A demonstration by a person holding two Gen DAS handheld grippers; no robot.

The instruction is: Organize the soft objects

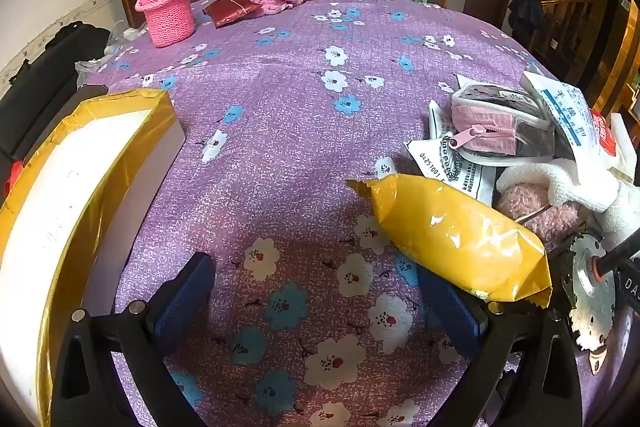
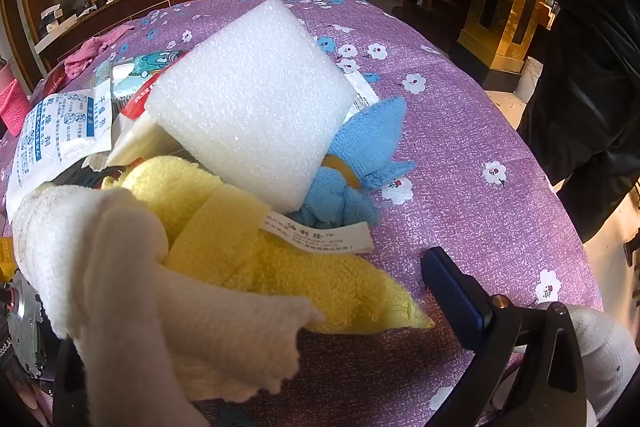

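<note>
Left gripper (image 1: pixel 316 303): blue pads spread wide over the floral purple cloth (image 1: pixel 280 115), pinching nothing.
Yellow packet (image 1: pixel 456 235): beside its right pad.
Right gripper (image 2: pixel 256 307): fingers wide apart, white towel (image 2: pixel 132 267) draped over the left one.
Soft pile: yellow towel (image 2: pixel 320 283), blue towel (image 2: pixel 360 163), foam block (image 2: pixel 256 95) heaped together.
Gold-edged box (image 1: pixel 80 187): left, apart.
</note>
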